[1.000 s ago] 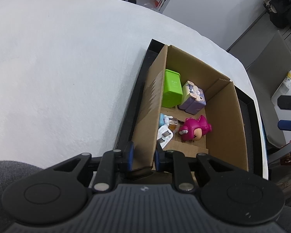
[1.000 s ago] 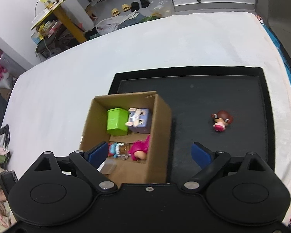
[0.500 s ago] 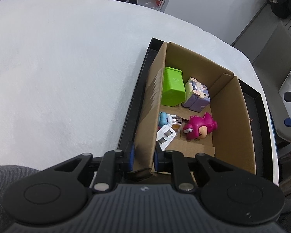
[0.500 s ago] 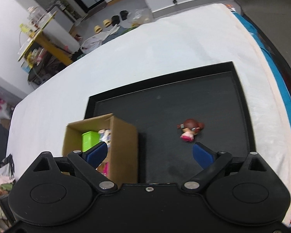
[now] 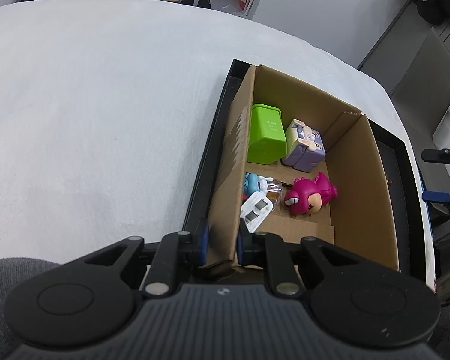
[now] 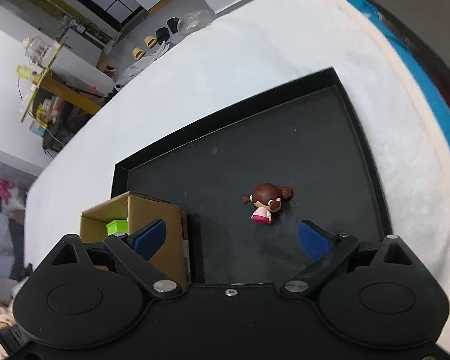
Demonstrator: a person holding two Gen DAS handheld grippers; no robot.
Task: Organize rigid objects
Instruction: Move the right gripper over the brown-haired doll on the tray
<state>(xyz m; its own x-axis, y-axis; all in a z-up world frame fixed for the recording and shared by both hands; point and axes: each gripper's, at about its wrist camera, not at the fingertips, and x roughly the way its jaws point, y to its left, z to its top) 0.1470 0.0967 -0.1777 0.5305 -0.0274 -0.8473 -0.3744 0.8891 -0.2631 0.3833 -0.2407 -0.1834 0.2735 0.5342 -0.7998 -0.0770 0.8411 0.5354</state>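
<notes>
On a white-covered table [image 5: 105,105], the left gripper [image 5: 222,244] is clenched on the near left wall of an open cardboard box [image 5: 360,198], 1 blue pad outside the wall and 1 inside, both pressed against the cardboard. The box stands in the left end of a black tray [image 6: 357,129]. Inside it, at the far end, a green block [image 5: 265,133] stands touching a purple cube toy [image 5: 306,145]; nearer the jaws lie a small blue toy [image 5: 252,183], a white card [image 5: 256,210] and a magenta dinosaur figure [image 5: 309,195].

To the right, the right gripper [image 6: 234,238] hangs over the tray with its jaws released and spread wide, nothing between the pads. The doll [image 6: 267,202], brown-haired with 2 pigtails and a pink dress, lies on the bare tray floor just beyond the jaws, on a line between the 2 blue fingers [image 6: 313,240] and a little closer to the right one, touching neither. It lies outside the box, well apart from the box's right wall.
</notes>
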